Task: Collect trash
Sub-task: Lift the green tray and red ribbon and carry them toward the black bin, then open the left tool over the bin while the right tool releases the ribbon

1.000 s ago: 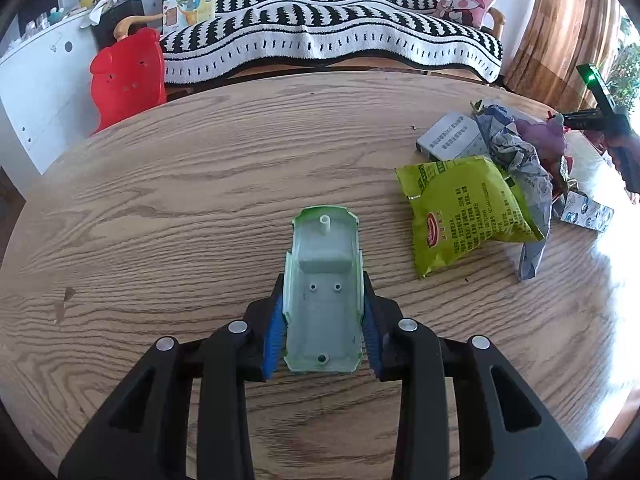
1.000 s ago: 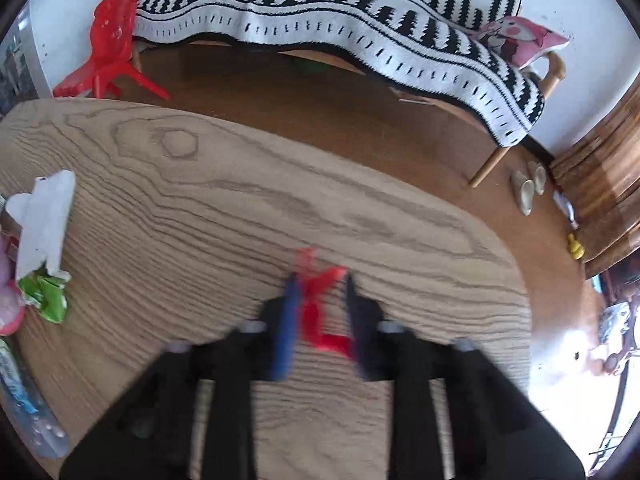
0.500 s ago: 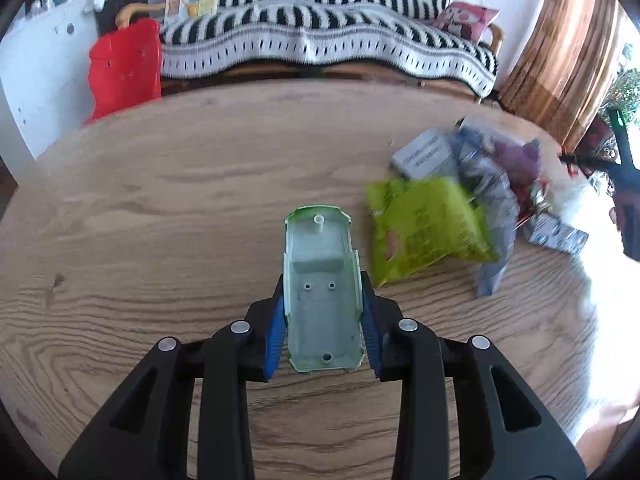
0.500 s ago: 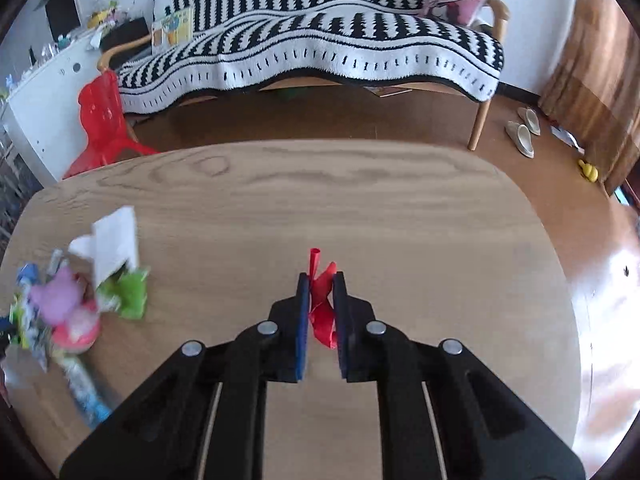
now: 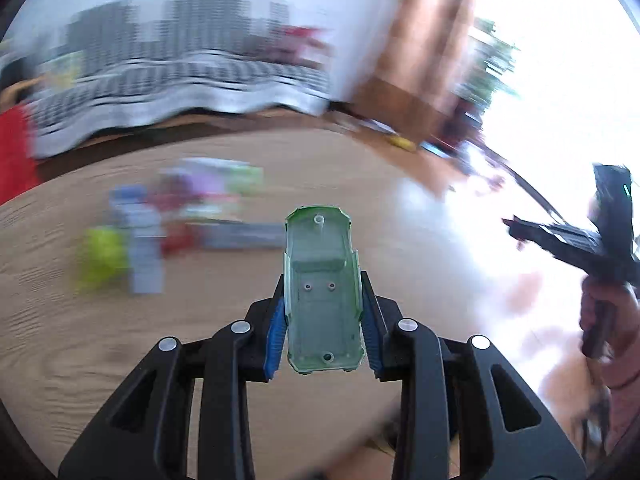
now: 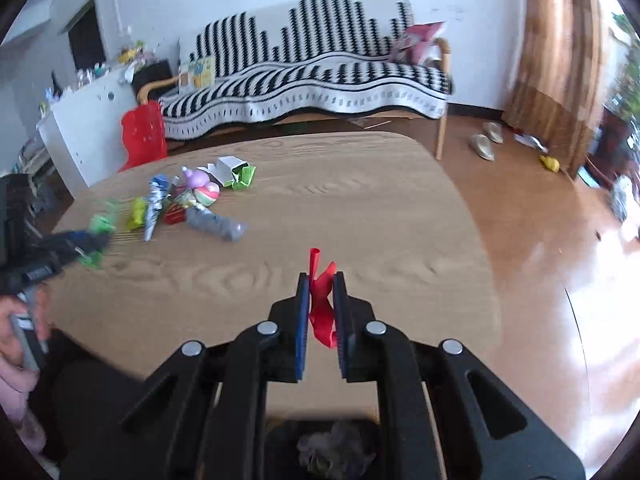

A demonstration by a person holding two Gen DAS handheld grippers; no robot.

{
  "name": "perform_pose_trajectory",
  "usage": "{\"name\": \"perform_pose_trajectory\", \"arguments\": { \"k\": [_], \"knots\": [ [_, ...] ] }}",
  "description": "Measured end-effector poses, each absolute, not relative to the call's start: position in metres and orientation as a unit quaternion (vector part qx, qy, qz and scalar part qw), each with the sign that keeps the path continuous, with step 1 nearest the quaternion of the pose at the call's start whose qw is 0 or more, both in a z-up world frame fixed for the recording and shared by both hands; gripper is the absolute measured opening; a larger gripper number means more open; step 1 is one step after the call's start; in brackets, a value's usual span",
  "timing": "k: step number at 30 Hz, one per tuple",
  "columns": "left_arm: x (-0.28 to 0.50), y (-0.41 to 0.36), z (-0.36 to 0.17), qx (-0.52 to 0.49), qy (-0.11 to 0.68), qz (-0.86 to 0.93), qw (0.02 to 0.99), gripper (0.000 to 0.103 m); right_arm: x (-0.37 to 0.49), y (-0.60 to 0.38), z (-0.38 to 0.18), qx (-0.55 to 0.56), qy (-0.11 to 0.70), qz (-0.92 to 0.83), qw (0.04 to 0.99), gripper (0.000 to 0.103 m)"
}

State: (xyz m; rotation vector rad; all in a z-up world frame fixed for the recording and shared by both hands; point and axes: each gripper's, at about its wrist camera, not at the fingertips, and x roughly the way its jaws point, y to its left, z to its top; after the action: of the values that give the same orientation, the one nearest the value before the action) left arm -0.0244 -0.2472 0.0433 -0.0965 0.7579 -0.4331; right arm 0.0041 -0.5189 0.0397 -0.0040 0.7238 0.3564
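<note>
A translucent green plastic shell (image 5: 320, 292) and a glossy red scrap (image 6: 321, 300) sit above a matt wood-grain table (image 6: 360, 208). The floor (image 6: 540, 240) gleams; a knitted throw (image 6: 312, 80) drapes the sofa.

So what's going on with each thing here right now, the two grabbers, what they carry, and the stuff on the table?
Left gripper: jaws clamped on green plastic shell.
Right gripper: jaws pinching red scrap.
Trash pile: lying loose on table.
</note>
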Motion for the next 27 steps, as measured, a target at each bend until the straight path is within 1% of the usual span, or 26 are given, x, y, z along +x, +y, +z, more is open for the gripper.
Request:
{"name": "perform_pose_trajectory", "arguments": {
  "k": [3,5,7,8,11,12,13,14,16,17,19,27],
  "knots": [
    [-0.047,-0.333,0.032,-0.018,0.400,-0.296,0.867,0.032,-0.033,-0.556,0.046,0.016,0.349,0.152,0.925,0.012],
    [-0.058,-0.372,0.010,0.009,0.424,-0.322,0.847,0.032,-0.050,-0.579,0.028,0.051,0.364,0.140,0.919,0.012],
    [-0.066,-0.406,-0.025,0.033,0.461,-0.332,0.822,0.032,-0.054,-0.591,-0.004,0.074,0.387,0.109,0.913,0.012],
    [-0.069,-0.419,-0.048,0.046,0.482,-0.325,0.813,0.032,-0.057,-0.592,-0.030,0.082,0.407,0.097,0.905,0.012],
    [-0.074,-0.429,-0.105,0.059,0.516,-0.305,0.798,0.032,-0.066,-0.588,-0.100,0.128,0.462,0.100,0.872,0.012],
    [-0.075,-0.428,-0.130,0.062,0.543,-0.294,0.784,0.032,-0.072,-0.587,-0.119,0.145,0.473,0.101,0.863,0.012],
    [-0.074,-0.429,-0.139,0.049,0.567,-0.299,0.766,0.032,-0.077,-0.587,-0.132,0.159,0.480,0.102,0.857,0.012],
    [-0.073,-0.430,-0.138,0.042,0.566,-0.312,0.762,0.032,-0.080,-0.587,-0.140,0.169,0.484,0.104,0.852,0.012],
    [-0.079,-0.438,-0.133,0.103,0.535,-0.310,0.779,0.032,-0.084,-0.588,-0.154,0.188,0.490,0.104,0.845,0.012],
    [-0.079,-0.437,-0.135,0.107,0.537,-0.310,0.777,0.032,-0.086,-0.589,-0.158,0.193,0.492,0.102,0.843,0.012],
    [-0.075,-0.437,-0.141,0.081,0.559,-0.313,0.764,0.032,-0.087,-0.590,-0.162,0.199,0.494,0.101,0.840,0.012],
    [-0.079,-0.444,-0.139,0.084,0.562,-0.324,0.756,0.032,-0.062,-0.594,-0.158,0.212,0.498,0.099,0.835,0.012]
  ]
}}
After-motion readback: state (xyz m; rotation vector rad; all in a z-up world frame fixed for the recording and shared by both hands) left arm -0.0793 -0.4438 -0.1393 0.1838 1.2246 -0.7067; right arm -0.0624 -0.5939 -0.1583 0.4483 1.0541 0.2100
